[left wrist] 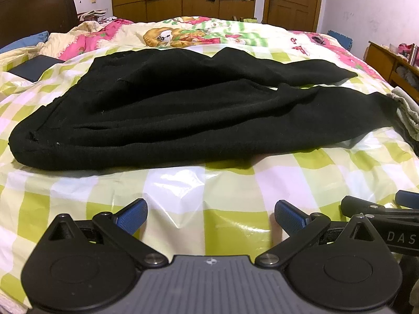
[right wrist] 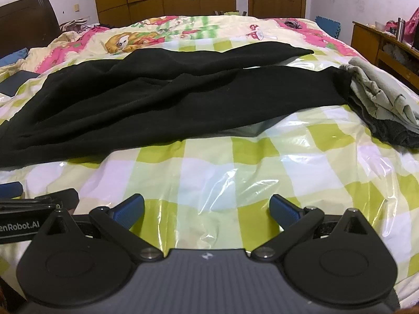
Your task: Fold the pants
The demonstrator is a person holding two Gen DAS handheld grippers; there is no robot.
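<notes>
The black pants (left wrist: 183, 110) lie spread across the checked plastic sheet (left wrist: 183, 198) on the bed, waist end toward the headboard side, both legs running the other way. The far leg (right wrist: 235, 52) angles away from the near leg (right wrist: 235, 96), with a strip of sheet showing between them. The near leg's cuff touches a pile of grey clothes (right wrist: 379, 96) just past the pants.

Both grippers sit short of the pants, over the bare sheet on the near side, holding nothing. The left gripper (left wrist: 210, 216) has its jaws spread wide; the right gripper (right wrist: 207, 208) is spread the same way, just beside it.

The step in hand looks like the first fold: laying one leg over the other. To do it well, each gripper should probably take the near long edge of the pants, the left one close to the waist, the right one close to the cuff, pinching only cloth and not the slippery sheet beneath. The two should lift together and carry the near leg over onto the far one, keeping the edge taut so it lands without wrinkles. The cuff should come clear of the grey pile, or that clothing may drag along.
</notes>
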